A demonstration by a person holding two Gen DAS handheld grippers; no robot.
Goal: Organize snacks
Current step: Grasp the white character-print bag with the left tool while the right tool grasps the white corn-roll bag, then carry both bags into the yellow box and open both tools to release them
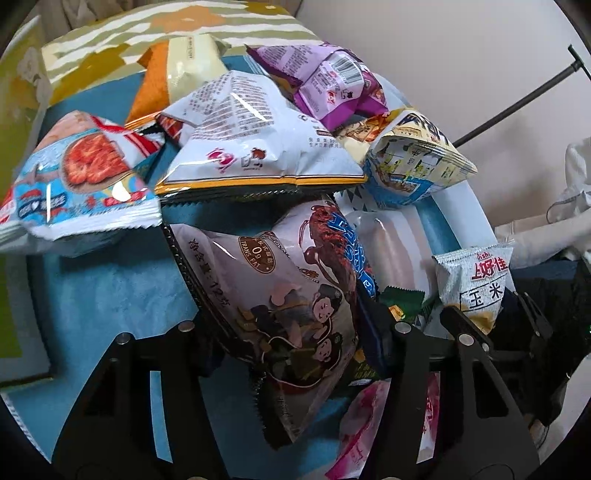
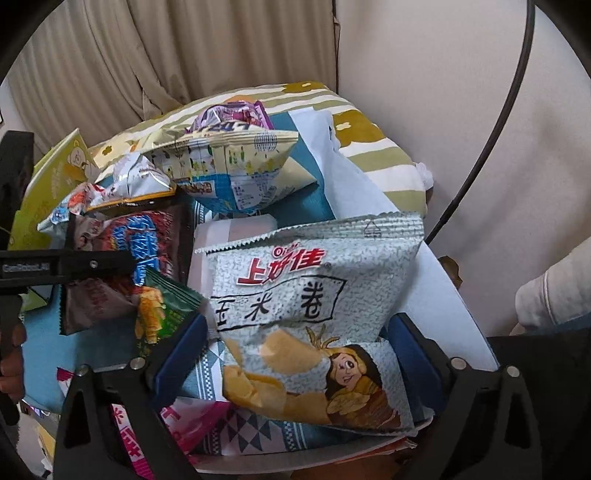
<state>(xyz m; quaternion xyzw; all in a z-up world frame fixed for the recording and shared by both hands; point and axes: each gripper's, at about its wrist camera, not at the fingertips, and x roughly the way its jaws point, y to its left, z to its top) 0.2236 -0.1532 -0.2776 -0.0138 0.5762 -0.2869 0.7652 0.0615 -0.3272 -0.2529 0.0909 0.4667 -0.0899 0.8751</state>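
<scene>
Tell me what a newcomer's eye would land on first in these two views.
First, the heap of bright snack bags on the blue cloth, piled toward the striped pillow. Then the left gripper, closed on a pale bag with cartoon figures in the foreground. In the right wrist view, a silver corn snack bag fills the centre between the fingers of the right gripper.

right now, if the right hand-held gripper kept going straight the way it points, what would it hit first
The grey speckled corn-roll snack bag, already lying between the right hand-held gripper fingers; the pads look not yet pressed on it.
</scene>
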